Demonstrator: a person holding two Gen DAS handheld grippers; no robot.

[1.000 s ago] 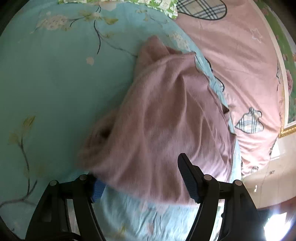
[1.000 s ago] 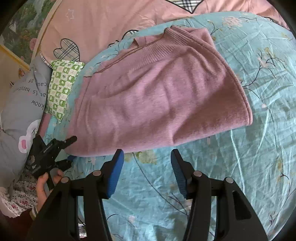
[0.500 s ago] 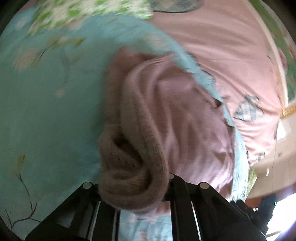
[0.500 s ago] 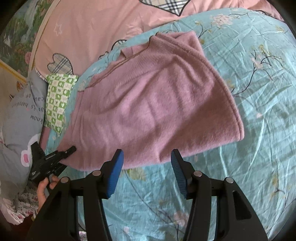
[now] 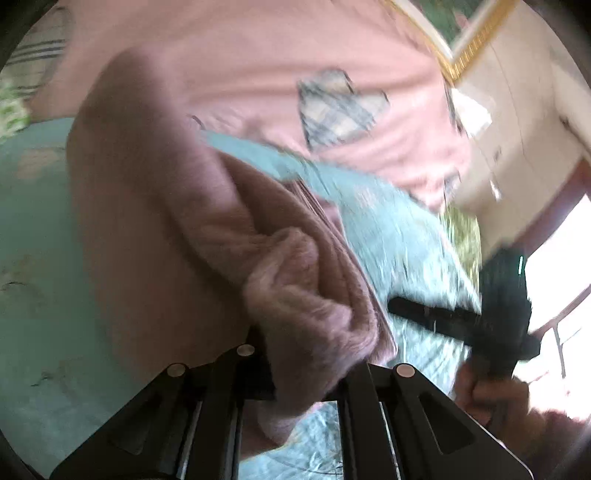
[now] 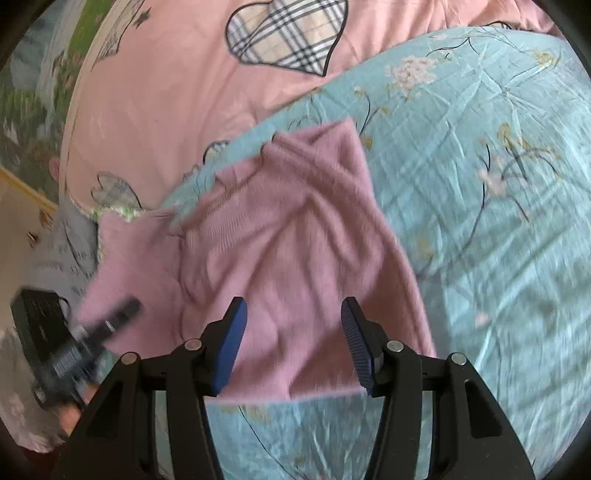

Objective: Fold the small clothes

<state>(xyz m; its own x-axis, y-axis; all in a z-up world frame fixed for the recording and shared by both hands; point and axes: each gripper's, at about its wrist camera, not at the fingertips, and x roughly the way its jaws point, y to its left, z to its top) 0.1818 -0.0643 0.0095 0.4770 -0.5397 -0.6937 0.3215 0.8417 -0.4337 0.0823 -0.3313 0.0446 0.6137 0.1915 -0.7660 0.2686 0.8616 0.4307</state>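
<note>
Left tongs (image 5: 303, 369) clamped shut on a bunched fold of the pink knit sweater (image 6: 295, 258), blades hidden inside the wad of fabric; pinched there, by the look of it, to carry one side of the garment across the rest and make a fold. Seen from the right wrist view, held as a dark blurred shape (image 6: 92, 332) at the sweater's left edge, with a corner of the knit raised off the bed. Right tongs (image 6: 291, 343) stood open and empty, blue pads (image 6: 232, 347) parted above the sweater's near hem, touching nothing that could be made out; likely kept ready to pin or catch the hem while the other side travelled. Also caught in the left wrist view as a dark bar (image 5: 443, 317) over the quilt, gripped by a hand (image 5: 487, 391). Sweater lay mostly spread on the blue floral quilt (image 6: 498, 184), neck end toward the pink bedsheet (image 6: 166, 92) with its plaid heart patch (image 6: 288, 33), left part lifted and rumpled. Plenty of bare quilt to the right of the sweater and in front of the hem for laying a fold. Less room on the left, where the quilt's edge, a grey printed pillow (image 6: 70, 251) and the bed's side sat close.
</note>
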